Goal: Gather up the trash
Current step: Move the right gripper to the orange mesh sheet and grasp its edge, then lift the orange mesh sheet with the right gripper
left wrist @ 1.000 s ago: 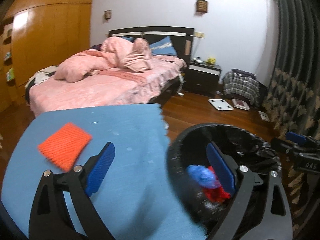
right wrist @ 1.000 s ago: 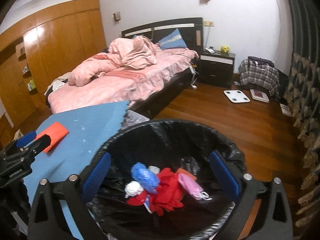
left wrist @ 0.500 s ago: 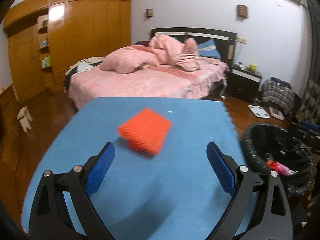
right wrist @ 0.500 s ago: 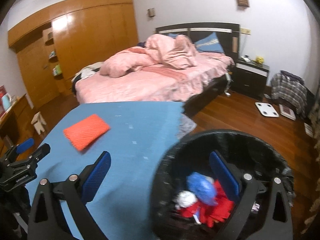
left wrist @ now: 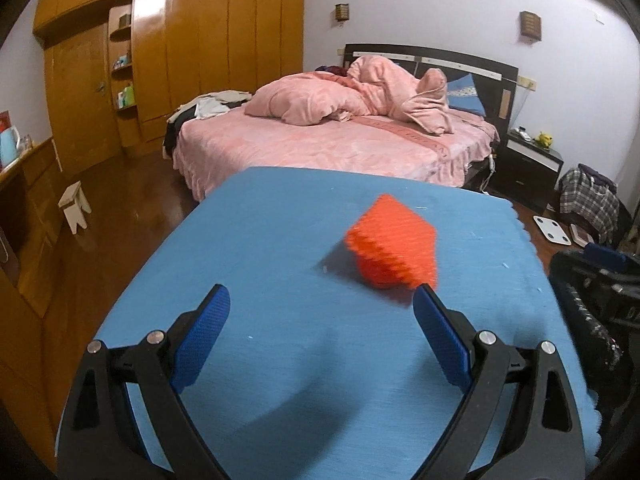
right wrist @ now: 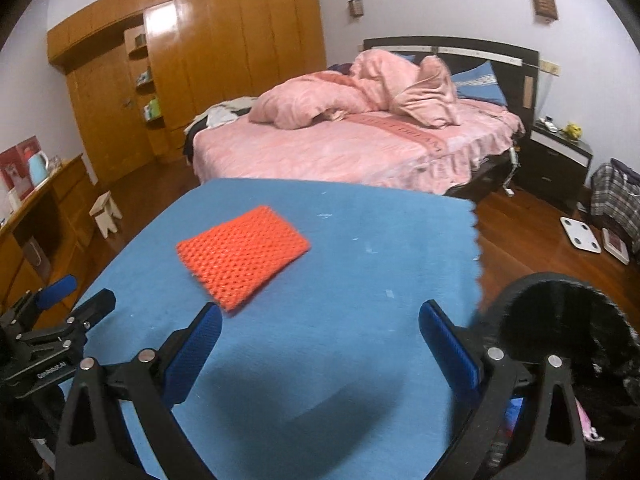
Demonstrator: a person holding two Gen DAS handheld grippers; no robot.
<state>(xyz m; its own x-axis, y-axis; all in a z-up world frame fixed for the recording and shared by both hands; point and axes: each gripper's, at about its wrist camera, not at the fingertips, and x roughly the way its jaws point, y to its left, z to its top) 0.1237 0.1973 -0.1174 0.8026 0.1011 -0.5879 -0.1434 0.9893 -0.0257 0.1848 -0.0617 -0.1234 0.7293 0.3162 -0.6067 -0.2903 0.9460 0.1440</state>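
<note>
While above mat (left wrist: 280,220) (jaws wide): both grippers.

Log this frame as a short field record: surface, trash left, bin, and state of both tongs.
surface: blue mat
trash left: one orange mesh pad, lying flat on the mat, untouched
bin: black-lined trash bin past the mat's right edge; contents mostly hidden
left tongs: open, empty, short of the pad
right tongs: open, empty, short of the pad
background: bed with pink bedding
</note>
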